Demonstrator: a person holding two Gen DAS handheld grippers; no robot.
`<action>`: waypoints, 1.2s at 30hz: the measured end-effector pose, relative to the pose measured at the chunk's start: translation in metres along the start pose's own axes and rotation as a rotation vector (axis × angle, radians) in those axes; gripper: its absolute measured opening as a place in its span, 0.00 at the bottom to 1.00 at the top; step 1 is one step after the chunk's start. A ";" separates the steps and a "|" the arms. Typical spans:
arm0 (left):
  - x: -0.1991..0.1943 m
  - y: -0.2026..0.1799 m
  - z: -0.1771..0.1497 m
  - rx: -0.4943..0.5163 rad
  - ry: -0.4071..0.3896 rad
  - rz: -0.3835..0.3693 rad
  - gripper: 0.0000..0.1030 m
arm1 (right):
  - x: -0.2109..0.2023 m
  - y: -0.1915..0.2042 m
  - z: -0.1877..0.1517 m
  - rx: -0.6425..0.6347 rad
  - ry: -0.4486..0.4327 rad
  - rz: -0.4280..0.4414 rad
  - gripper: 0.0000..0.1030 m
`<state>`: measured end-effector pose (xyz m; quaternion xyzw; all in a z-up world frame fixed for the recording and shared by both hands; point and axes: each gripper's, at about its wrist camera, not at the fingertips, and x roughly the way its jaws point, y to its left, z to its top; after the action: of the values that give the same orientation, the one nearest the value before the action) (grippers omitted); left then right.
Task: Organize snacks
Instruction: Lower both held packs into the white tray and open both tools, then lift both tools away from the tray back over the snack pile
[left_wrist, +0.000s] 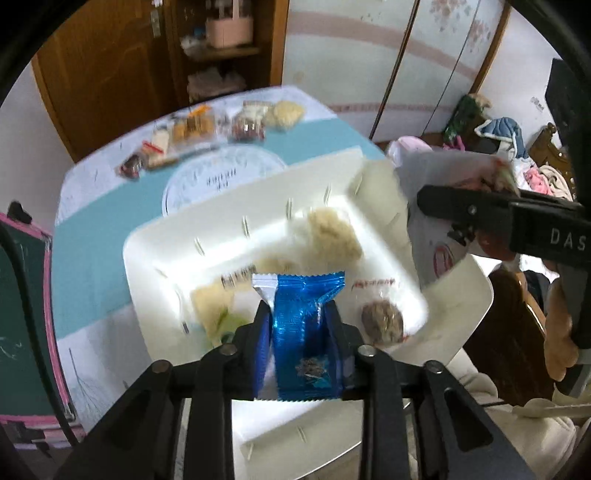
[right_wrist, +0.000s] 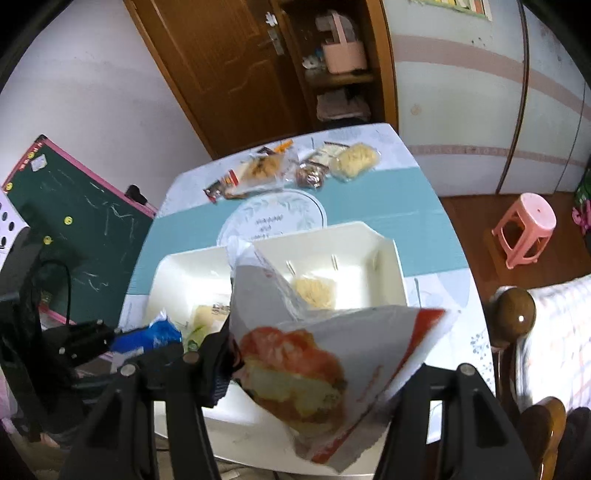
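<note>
Blue foil is crinkling between the pads of our left gripper (left_wrist: 300, 325), which we are holding closed on a blue foil snack packet (left_wrist: 308, 328), pinching it at mid-body so its crimped top is pointing out over the white divided tray (left_wrist: 155, 258) below. Our right gripper (right_wrist: 314, 373) is clamping a larger white pouch printed with a red and yellow food picture (right_wrist: 325, 354), gripped near one corner so the rest is hanging free above the tray's right compartment. We are keeping both packets over the tray because, as we judge it, that is where they are meant to go. Already lying inside are a pale noodle-like cake (left_wrist: 334, 232), a clear-wrapped brown cookie (left_wrist: 382, 321) and a yellow-green wrapped piece (left_wrist: 214, 310). Farther out, more wrapped snacks (right_wrist: 291, 168) are waiting in a loose row at the far edge of the teal and white tablecloth (right_wrist: 388, 210).
</note>
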<state>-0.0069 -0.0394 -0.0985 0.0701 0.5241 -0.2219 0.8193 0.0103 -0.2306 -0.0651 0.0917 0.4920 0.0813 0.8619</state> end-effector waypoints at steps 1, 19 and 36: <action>0.003 0.002 -0.002 -0.020 0.016 -0.009 0.45 | 0.003 0.001 -0.003 0.002 0.008 -0.012 0.64; -0.034 0.040 0.009 -0.221 -0.194 0.034 0.82 | -0.012 0.013 0.000 -0.006 -0.118 -0.002 0.86; -0.044 0.034 0.010 -0.194 -0.263 0.120 0.82 | -0.024 0.016 -0.007 -0.017 -0.197 -0.010 0.86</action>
<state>0.0011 0.0002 -0.0591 -0.0076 0.4260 -0.1282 0.8955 -0.0085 -0.2205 -0.0450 0.0895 0.4046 0.0716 0.9073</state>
